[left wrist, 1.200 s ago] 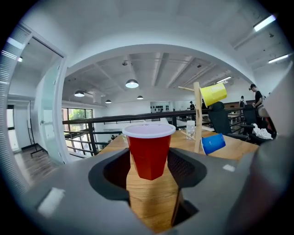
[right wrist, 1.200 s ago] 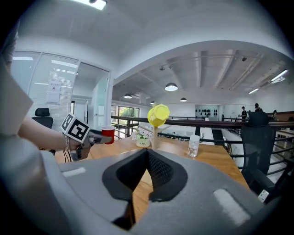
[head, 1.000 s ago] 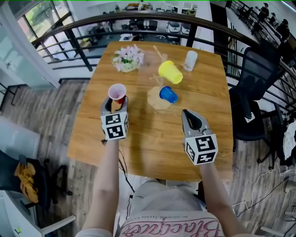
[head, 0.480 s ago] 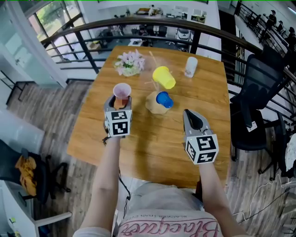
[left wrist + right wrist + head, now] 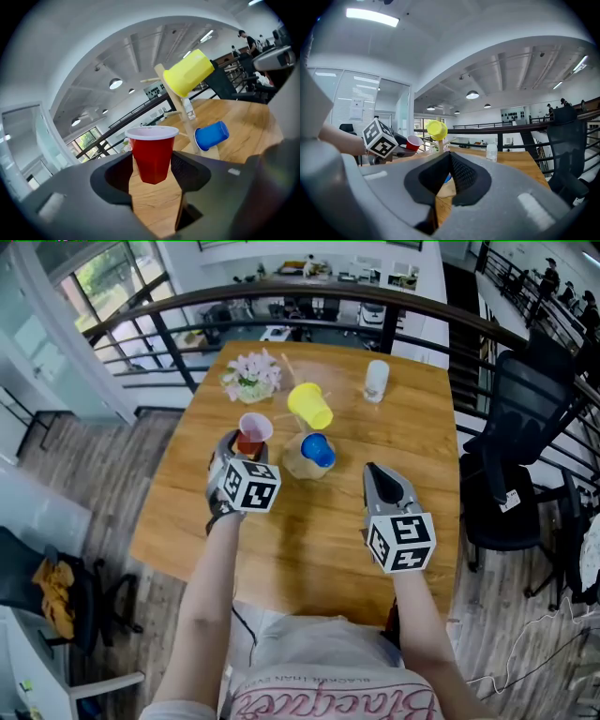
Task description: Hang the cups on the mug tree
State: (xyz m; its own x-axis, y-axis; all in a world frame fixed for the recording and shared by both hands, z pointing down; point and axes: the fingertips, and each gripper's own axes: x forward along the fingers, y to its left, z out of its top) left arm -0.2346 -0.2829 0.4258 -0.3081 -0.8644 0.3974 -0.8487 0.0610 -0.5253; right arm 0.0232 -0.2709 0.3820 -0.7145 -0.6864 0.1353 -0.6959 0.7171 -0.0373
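Observation:
A red cup (image 5: 152, 154) with a white rim sits upright between the jaws of my left gripper (image 5: 152, 169), which is shut on it; the head view shows the same red cup (image 5: 253, 430) just left of the wooden mug tree (image 5: 302, 461). A yellow cup (image 5: 310, 405) hangs on an upper peg and a blue cup (image 5: 317, 450) on a lower one. From the left gripper view the yellow cup (image 5: 189, 72) and blue cup (image 5: 212, 135) lie ahead to the right. My right gripper (image 5: 375, 474) hovers right of the tree, shut and empty, as the right gripper (image 5: 449, 157) view confirms.
The wooden table (image 5: 328, 540) also carries a bunch of pink flowers (image 5: 248, 379) at the back left and a clear glass (image 5: 376, 381) at the back right. A black office chair (image 5: 525, 427) stands to the right. A dark railing runs behind the table.
My left gripper has carried the red cup closer to the mug tree and rolled, so its marker cube now sits tilted. The right gripper has shifted slightly forward and left.

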